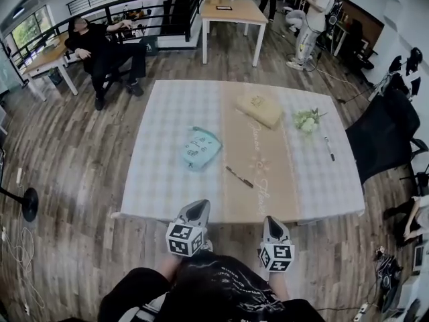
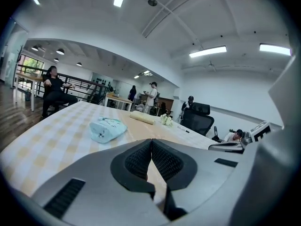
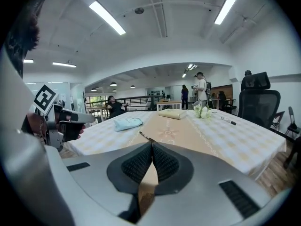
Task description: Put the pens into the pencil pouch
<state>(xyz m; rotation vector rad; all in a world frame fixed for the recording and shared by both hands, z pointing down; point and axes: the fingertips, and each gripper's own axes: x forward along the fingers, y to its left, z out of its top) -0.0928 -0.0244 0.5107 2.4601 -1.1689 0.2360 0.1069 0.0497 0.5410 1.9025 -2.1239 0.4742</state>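
Note:
A light blue pencil pouch (image 1: 200,148) lies left of the table's middle, also in the left gripper view (image 2: 107,128) and the right gripper view (image 3: 128,123). One dark pen (image 1: 238,177) rests on the tan runner, seen too as the pen (image 3: 146,136) ahead of my right jaws. A second pen (image 1: 329,148) lies near the right edge, the same pen (image 3: 228,121) at the far right. My left gripper (image 1: 196,212) and right gripper (image 1: 271,227) hover at the table's near edge, both shut and holding nothing, jaws touching in each gripper view.
On the table (image 1: 167,186) also lie a cream pouch (image 1: 259,109) and a small flower bunch (image 1: 306,120). A black office chair (image 1: 383,136) stands at the right. A seated person (image 1: 100,45) and other tables are farther back.

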